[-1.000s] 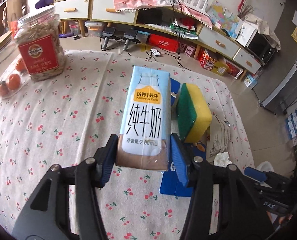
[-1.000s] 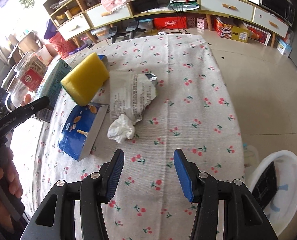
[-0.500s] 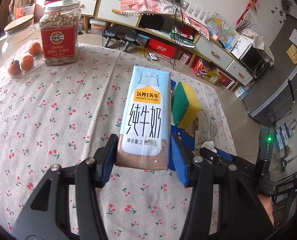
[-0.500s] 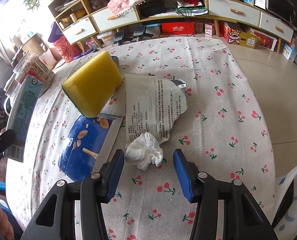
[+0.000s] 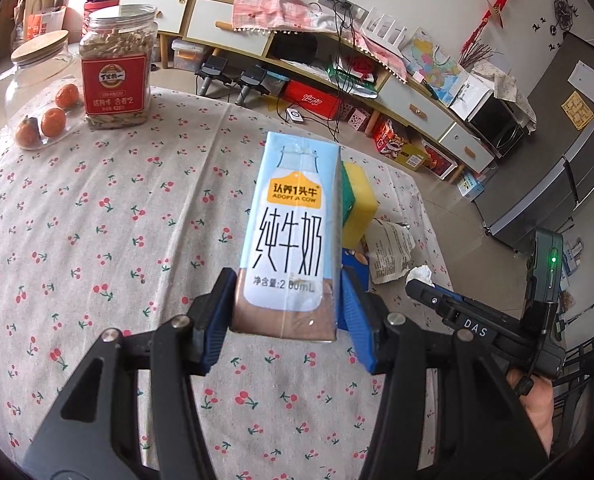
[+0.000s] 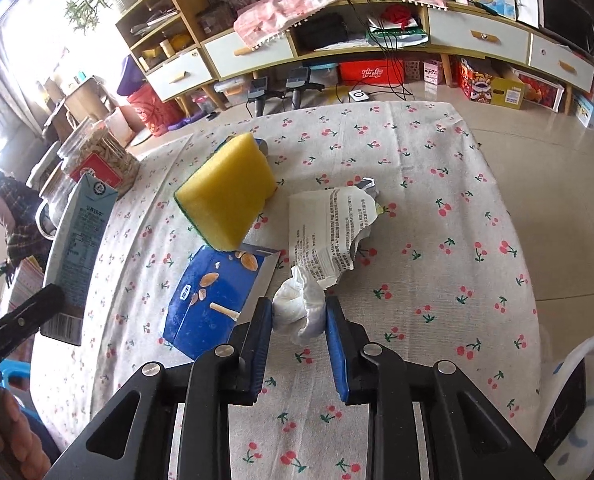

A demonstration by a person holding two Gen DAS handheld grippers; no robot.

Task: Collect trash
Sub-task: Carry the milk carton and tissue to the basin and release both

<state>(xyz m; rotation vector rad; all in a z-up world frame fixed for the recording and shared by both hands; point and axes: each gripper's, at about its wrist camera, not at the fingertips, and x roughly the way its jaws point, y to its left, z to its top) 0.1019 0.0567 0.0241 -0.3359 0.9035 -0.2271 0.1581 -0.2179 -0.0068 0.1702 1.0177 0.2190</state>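
My left gripper point(image 5: 287, 312) is shut on a light blue milk carton point(image 5: 293, 236) and holds it upright above the cherry-print tablecloth point(image 5: 97, 216). The carton also shows at the left of the right wrist view point(image 6: 79, 256). My right gripper point(image 6: 299, 320) is open, its blue pads on either side of a crumpled white tissue point(image 6: 303, 306) on the cloth. A torn white wrapper point(image 6: 329, 232) lies just beyond the tissue. A flat blue snack box point(image 6: 213, 300) lies to its left. The tissue point(image 5: 419, 272) and wrapper point(image 5: 391, 250) also show in the left wrist view.
A yellow-green sponge point(image 6: 229, 192) rests on the blue box's far end. A jar of seeds point(image 5: 115, 68) and a glass jug of oranges point(image 5: 37, 96) stand at the table's far left. A white bin point(image 6: 577, 392) sits on the floor at right.
My right gripper has moved forward to the tissue, which now sits between its pads. My left gripper has lifted the milk carton higher and drawn back.
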